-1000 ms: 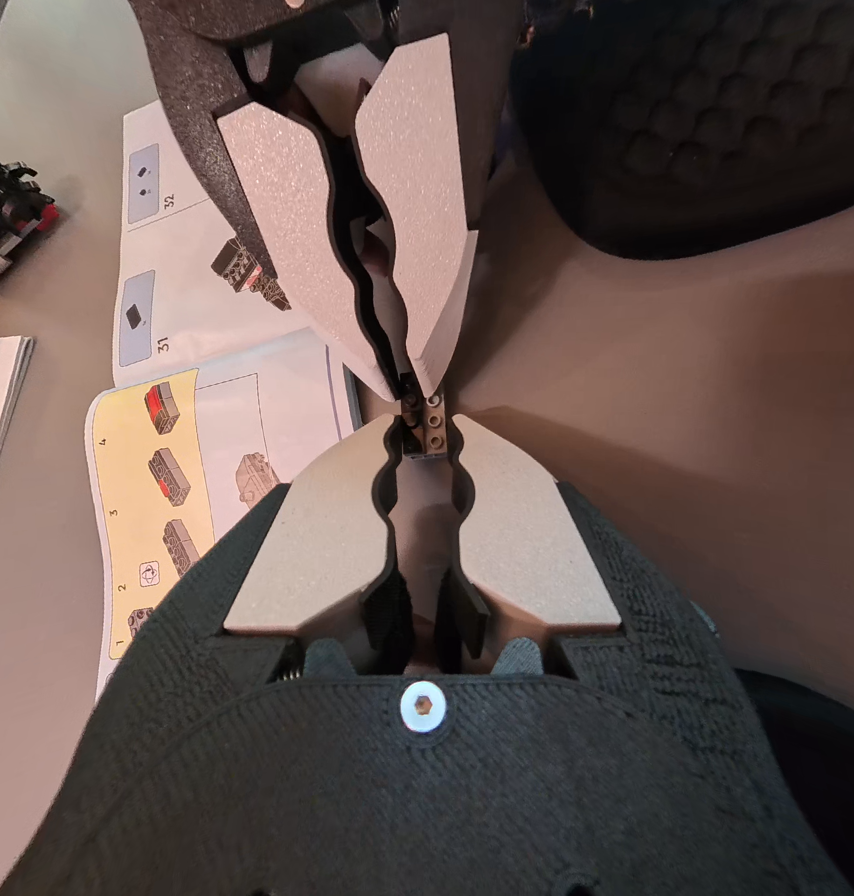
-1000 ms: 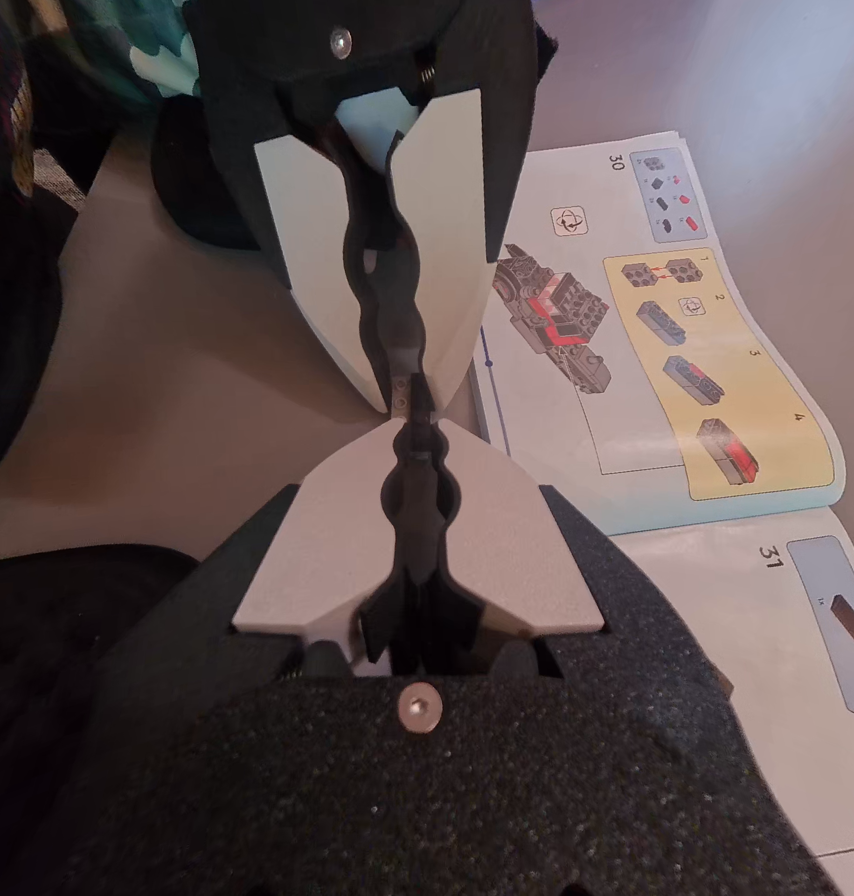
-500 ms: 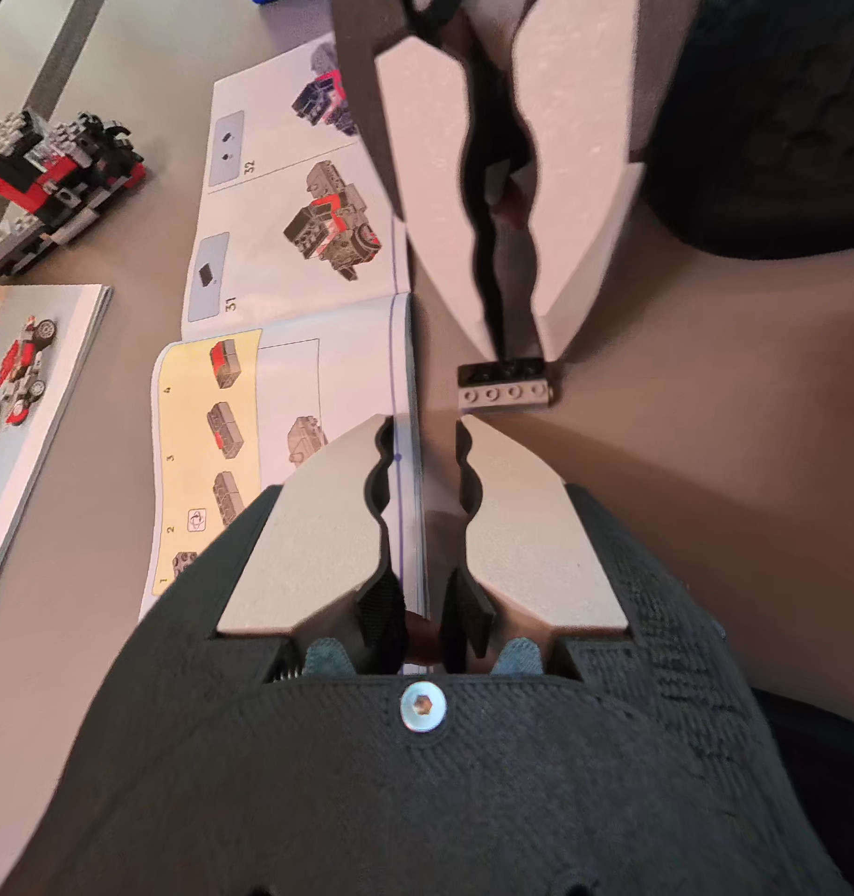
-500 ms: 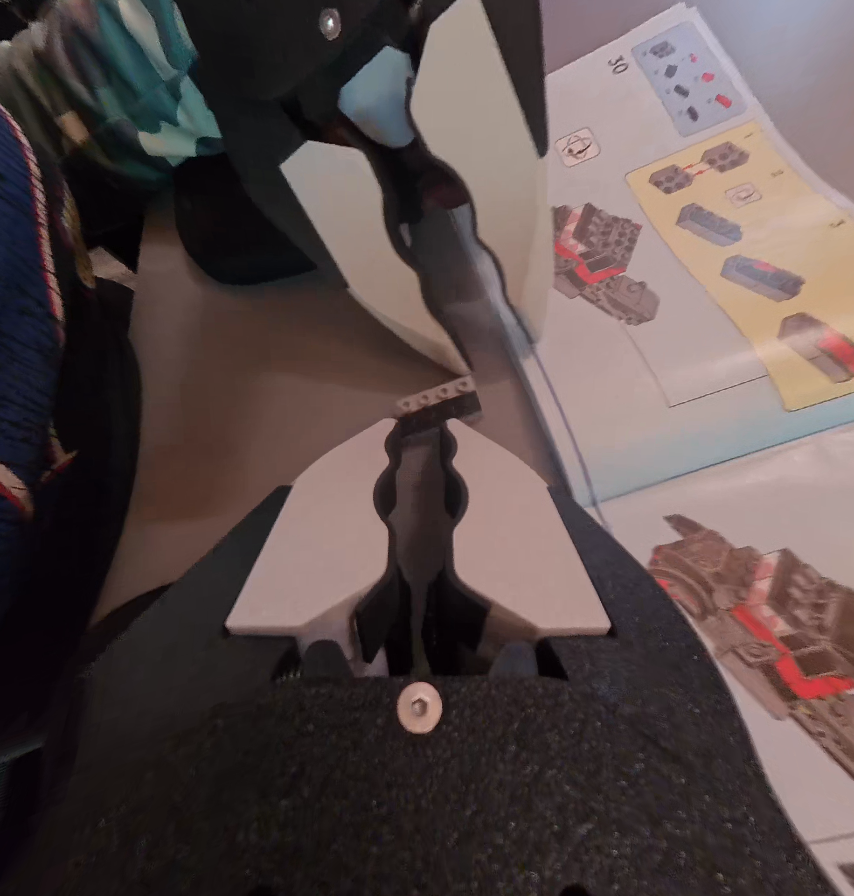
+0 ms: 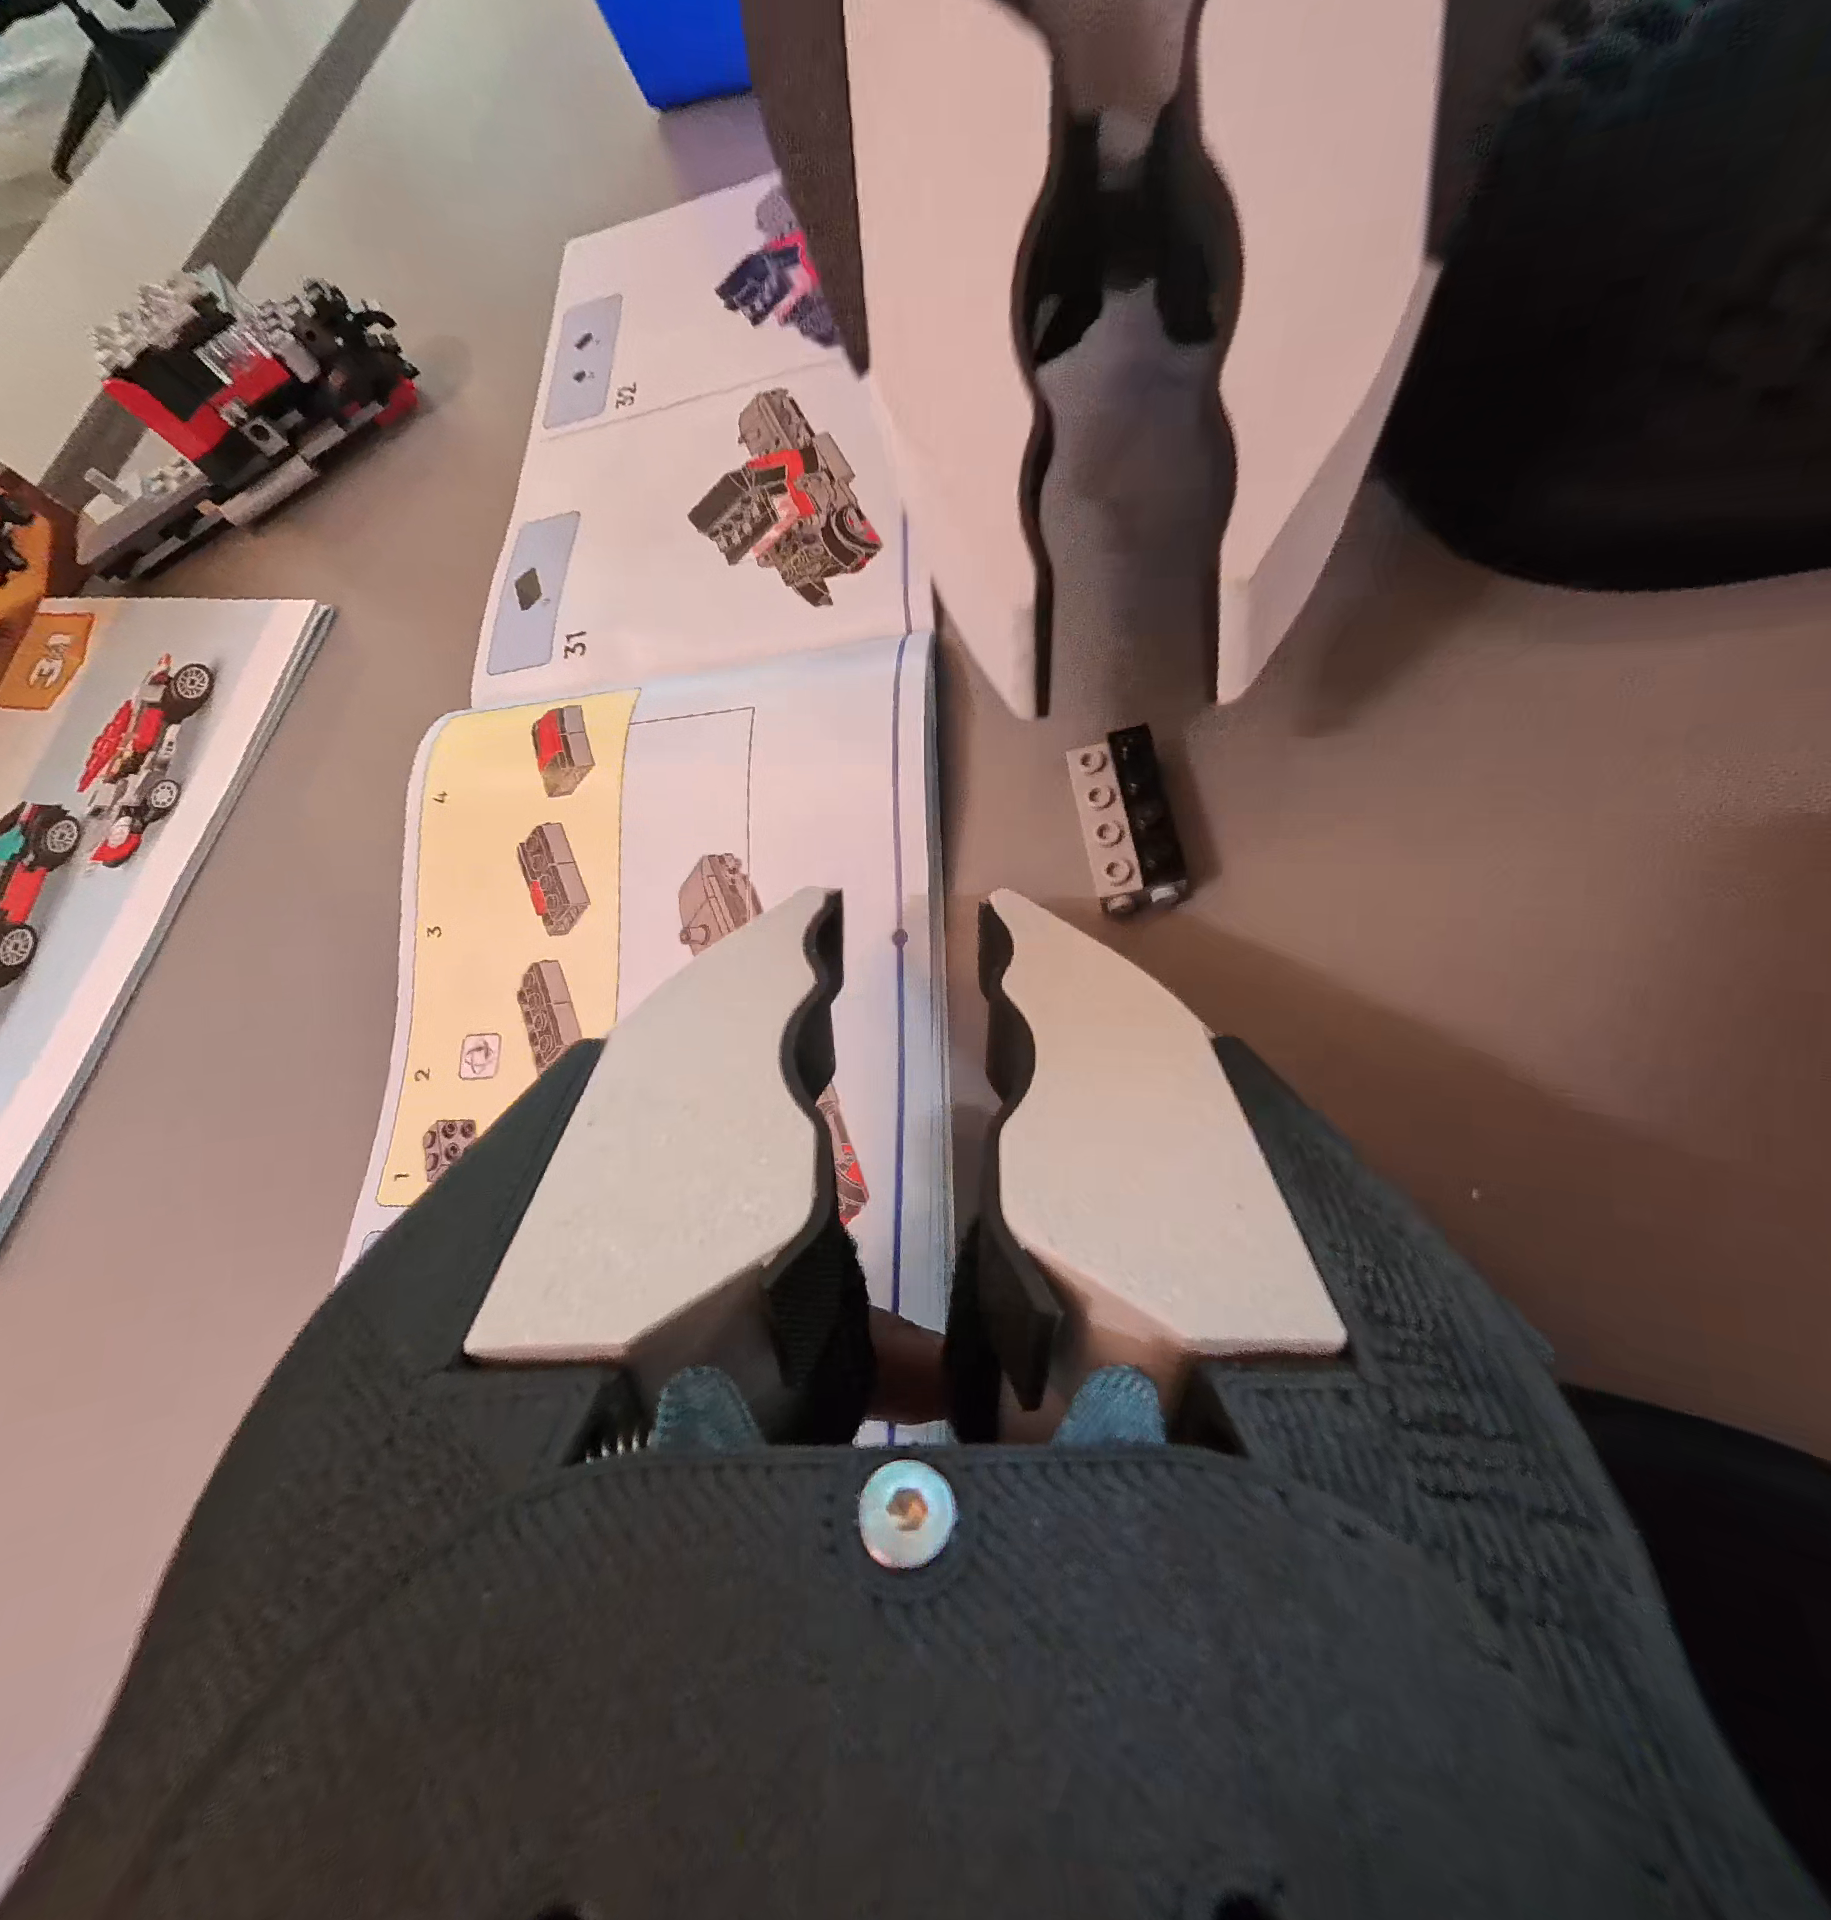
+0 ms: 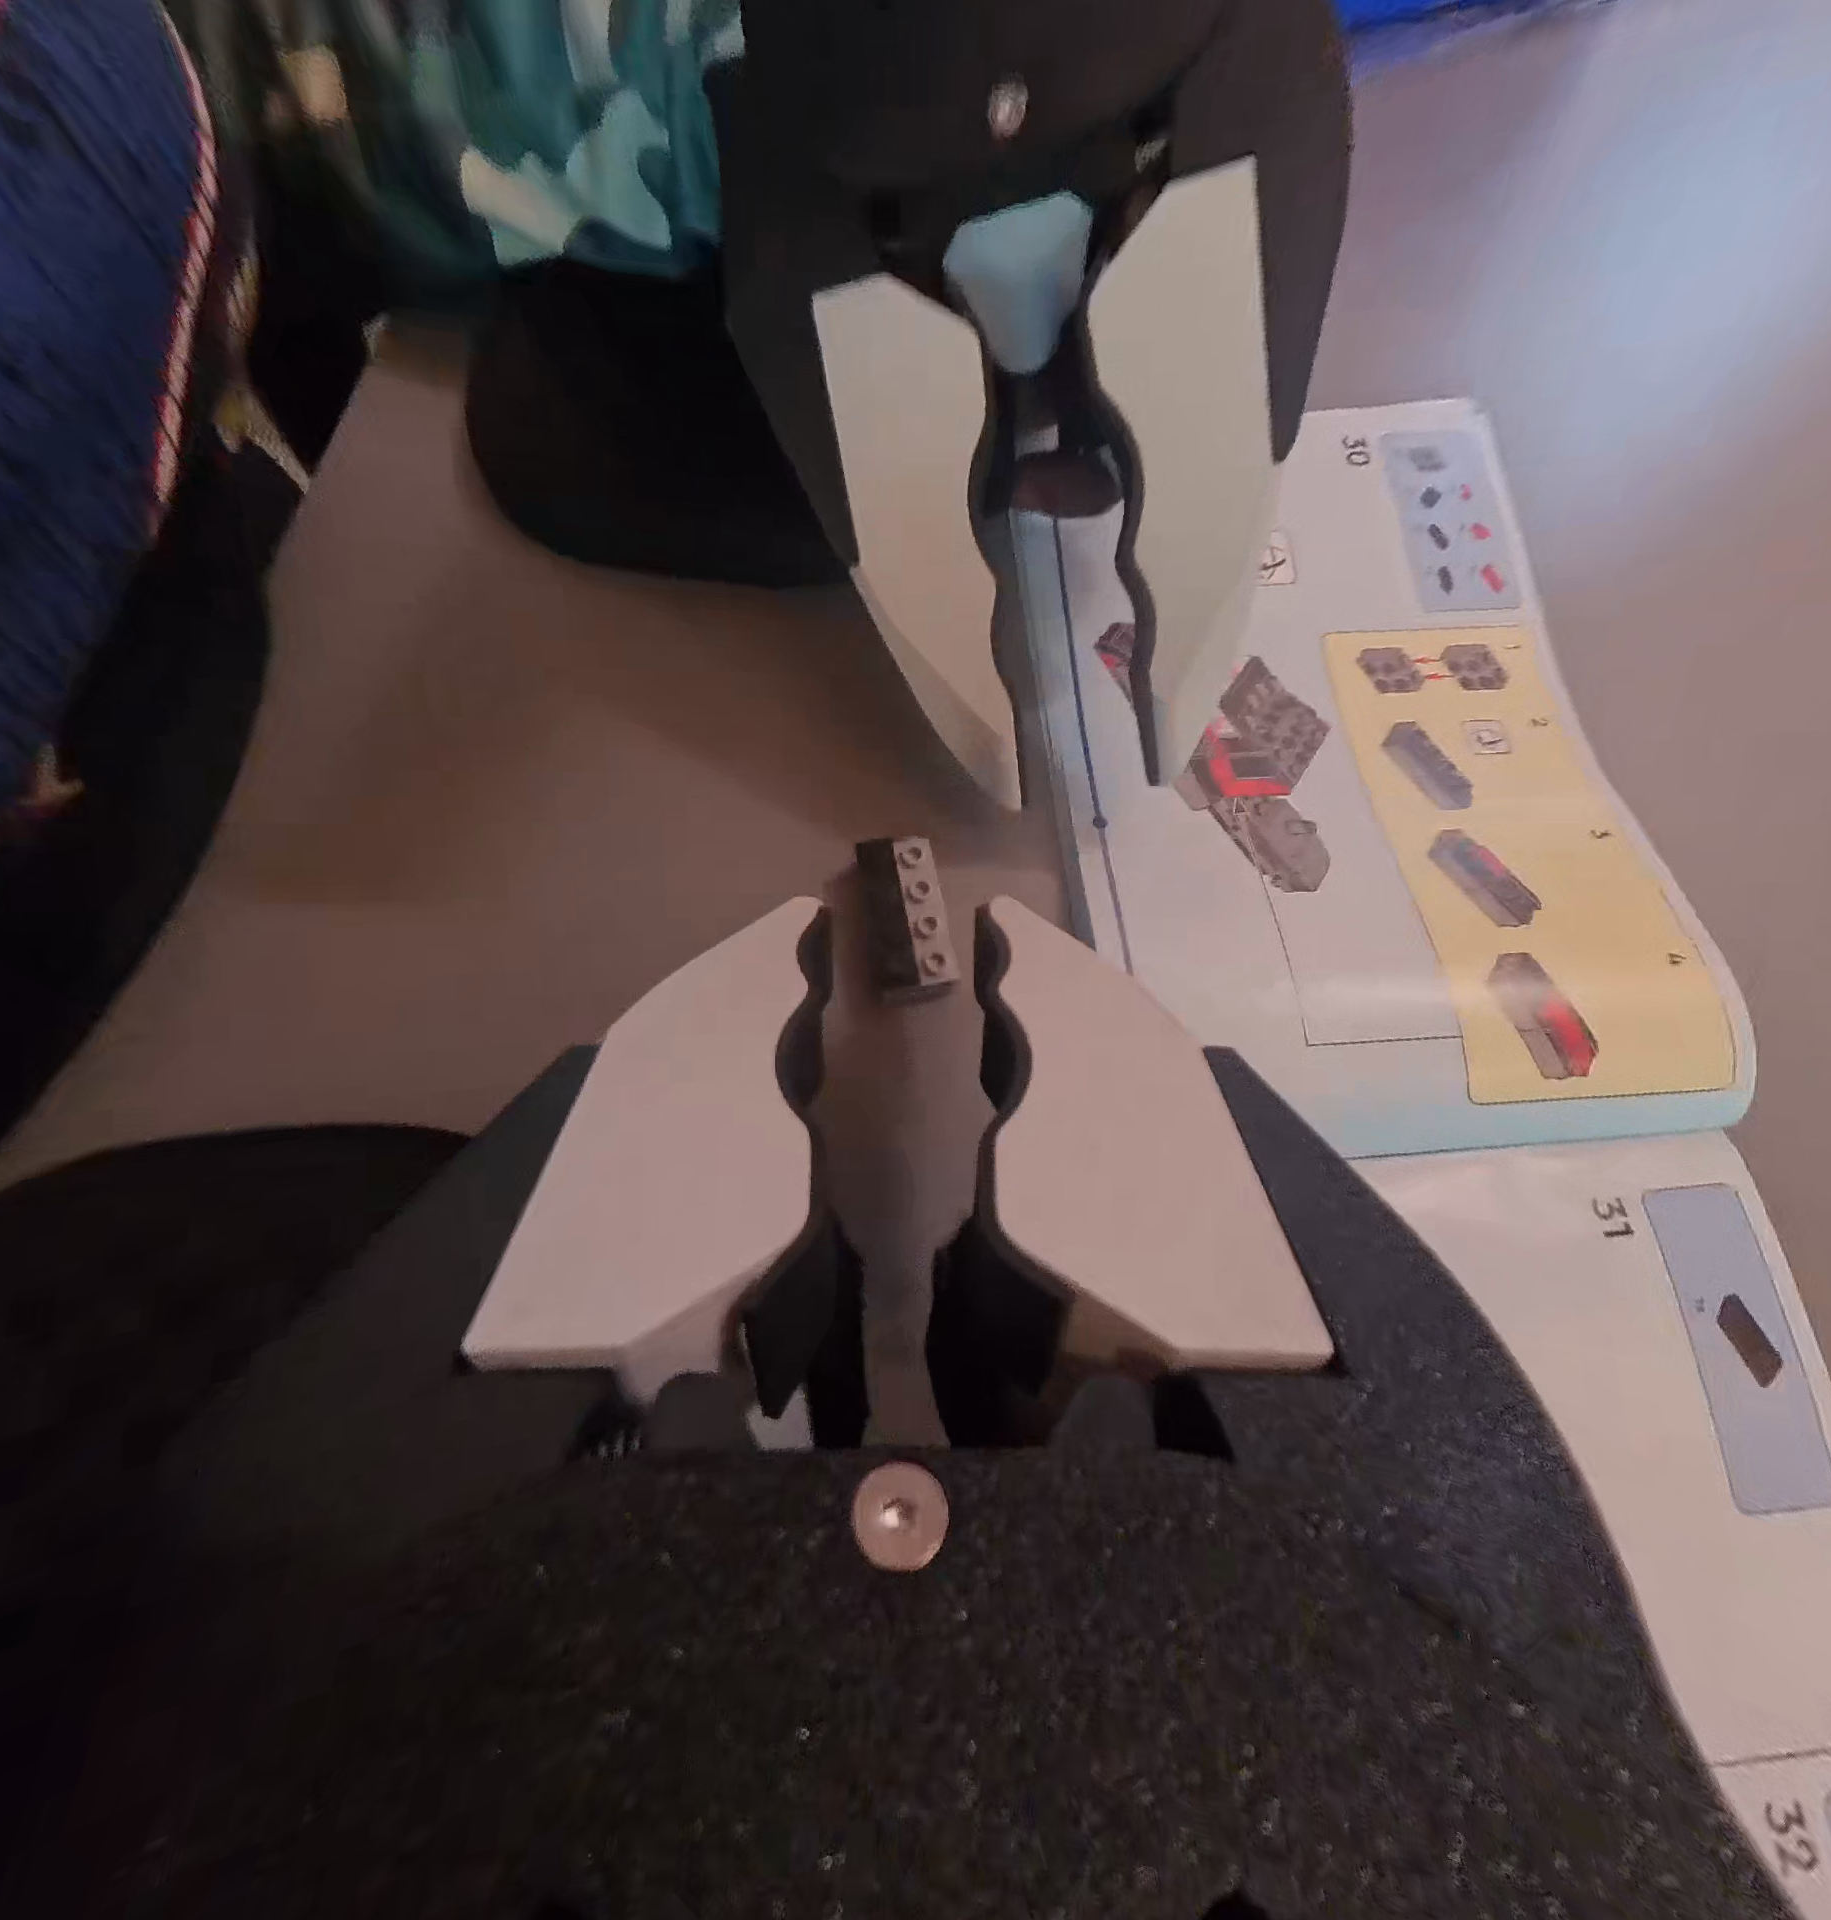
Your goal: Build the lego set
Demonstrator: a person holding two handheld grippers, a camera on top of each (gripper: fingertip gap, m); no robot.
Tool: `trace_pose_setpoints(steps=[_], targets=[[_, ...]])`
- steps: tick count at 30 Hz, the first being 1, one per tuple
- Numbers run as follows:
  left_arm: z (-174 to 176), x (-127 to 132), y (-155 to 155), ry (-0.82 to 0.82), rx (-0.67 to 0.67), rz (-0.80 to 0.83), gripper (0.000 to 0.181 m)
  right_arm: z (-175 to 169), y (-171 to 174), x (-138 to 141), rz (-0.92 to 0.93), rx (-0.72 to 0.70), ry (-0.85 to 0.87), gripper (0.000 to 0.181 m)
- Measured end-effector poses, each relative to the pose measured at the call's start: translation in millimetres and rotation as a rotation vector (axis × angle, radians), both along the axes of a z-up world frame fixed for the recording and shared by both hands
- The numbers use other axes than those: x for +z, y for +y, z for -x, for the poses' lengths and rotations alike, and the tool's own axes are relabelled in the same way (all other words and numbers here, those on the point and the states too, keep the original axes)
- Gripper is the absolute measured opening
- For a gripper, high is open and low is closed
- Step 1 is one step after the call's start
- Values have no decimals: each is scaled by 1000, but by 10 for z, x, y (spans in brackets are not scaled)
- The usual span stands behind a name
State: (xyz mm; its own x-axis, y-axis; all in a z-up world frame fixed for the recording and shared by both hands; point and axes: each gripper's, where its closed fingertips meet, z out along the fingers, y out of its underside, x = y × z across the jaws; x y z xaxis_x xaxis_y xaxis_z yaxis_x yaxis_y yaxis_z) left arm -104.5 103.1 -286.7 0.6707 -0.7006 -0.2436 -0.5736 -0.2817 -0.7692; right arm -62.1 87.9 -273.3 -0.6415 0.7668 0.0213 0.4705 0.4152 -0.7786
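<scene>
The right gripper (image 6: 906,909) stands with its jaws parted and holds nothing; the small grey-and-black brick assembly (image 6: 909,920) lies on the table (image 6: 537,790) just ahead of its tips, apart from both. The left gripper (image 5: 911,904) is likewise parted and empty, poised over the edge of the open instruction booklet (image 5: 682,790), with the assembly near its right fingertip. Judging by this, a sub-assembly step from the booklet's yellow panel is in hand, and the next move calls for a fresh piece or for re-gripping the assembly squarely. Farther off, a half-built red-and-black vehicle (image 5: 236,405) sits beside a second booklet (image 5: 100,831). No loose spare bricks show, the assembly's underside is hidden, and the right wrist view is blurred at its edges.
</scene>
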Motion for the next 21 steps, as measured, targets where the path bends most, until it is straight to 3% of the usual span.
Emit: trace_pose_setpoints(steps=[6, 10, 16, 21], targets=[[6, 53, -10, -28, -3, -31, 24, 34, -35, -272, -42, 66, -105, 22], [64, 31, 27, -16, 41, -24, 24, 76, 14, -245, -77, 45, -67, 17], [108, 23, 42, -16, 66, -21, 25, 207, 152, 15, -26, -13, 20, 16], [99, -20, 25, 10, 51, -7, 25, 65, -41, -125, -50, 137, -32, 17]])
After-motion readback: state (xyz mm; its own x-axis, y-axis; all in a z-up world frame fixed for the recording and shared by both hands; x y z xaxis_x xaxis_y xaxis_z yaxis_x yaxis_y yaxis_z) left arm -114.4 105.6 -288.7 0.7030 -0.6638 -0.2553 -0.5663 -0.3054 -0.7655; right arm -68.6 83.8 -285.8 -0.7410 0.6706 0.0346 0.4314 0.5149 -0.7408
